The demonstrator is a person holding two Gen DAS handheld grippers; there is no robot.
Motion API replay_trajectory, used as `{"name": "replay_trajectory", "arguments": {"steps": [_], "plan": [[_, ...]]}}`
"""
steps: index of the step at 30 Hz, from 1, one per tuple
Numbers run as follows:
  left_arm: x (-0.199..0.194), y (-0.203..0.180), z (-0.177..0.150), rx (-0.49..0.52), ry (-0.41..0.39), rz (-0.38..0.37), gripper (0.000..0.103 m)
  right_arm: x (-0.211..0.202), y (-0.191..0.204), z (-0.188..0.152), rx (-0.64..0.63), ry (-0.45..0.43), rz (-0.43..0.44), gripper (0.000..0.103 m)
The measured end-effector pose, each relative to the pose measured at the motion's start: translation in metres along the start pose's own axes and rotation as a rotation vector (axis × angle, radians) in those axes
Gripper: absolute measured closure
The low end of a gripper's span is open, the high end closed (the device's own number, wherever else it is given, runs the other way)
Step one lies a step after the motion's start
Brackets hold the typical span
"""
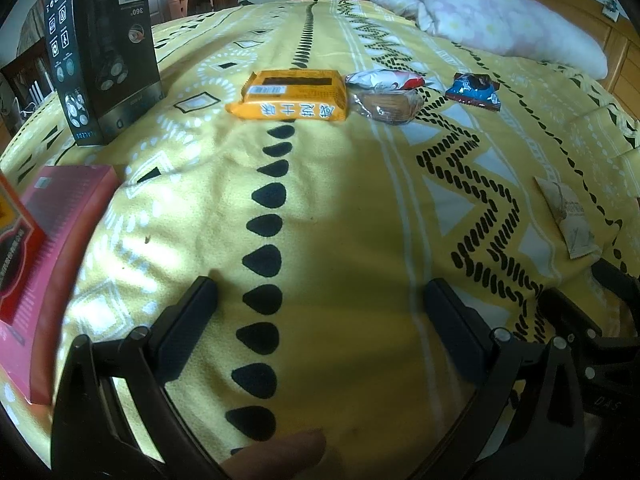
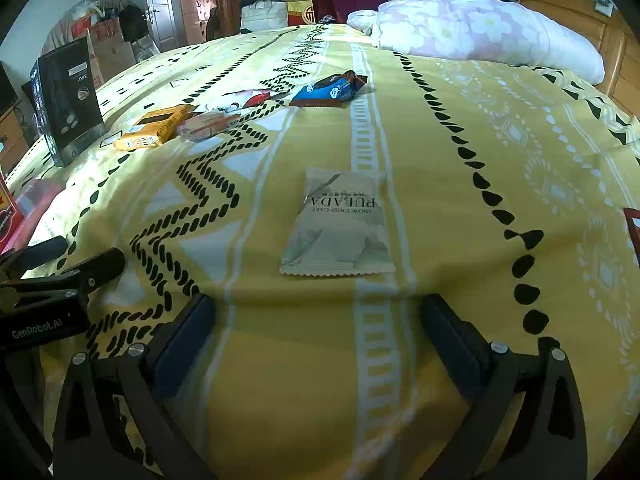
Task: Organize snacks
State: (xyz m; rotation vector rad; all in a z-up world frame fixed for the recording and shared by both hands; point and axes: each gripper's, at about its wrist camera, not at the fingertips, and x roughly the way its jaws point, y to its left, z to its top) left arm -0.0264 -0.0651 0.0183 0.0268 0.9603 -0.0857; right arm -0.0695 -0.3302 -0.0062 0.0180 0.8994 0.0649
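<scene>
On our left, the left gripper [image 1: 320, 312] is spread and empty over the yellow bedspread [image 1: 340, 208]; the orange packet [image 1: 290, 96], bun wrapper [image 1: 386, 96] and blue packet [image 1: 474, 90] lie in a row ahead. The right gripper [image 2: 318, 332], also spread, faces the beige cake sachet [image 2: 340, 224] just ahead; we'd straddle its near edge squarely, pressing low before closing.

A bed [image 2: 460, 152] with a yellow patterned cover fills the room; a floral quilt [image 2: 480, 32] lies far right against a wooden headboard [image 2: 568, 12], bags and a door [image 2: 158, 4] beyond.
</scene>
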Motion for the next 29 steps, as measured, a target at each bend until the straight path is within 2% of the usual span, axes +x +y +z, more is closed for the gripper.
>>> {"name": "replay_trajectory", "arguments": {"steps": [29], "plan": [[0.0018, 0.0008, 0.0003, 0.003, -0.006, 0.003, 0.000, 0.0010, 0.0000, -0.0002, -0.001, 0.002, -0.002, 0.000]]}}
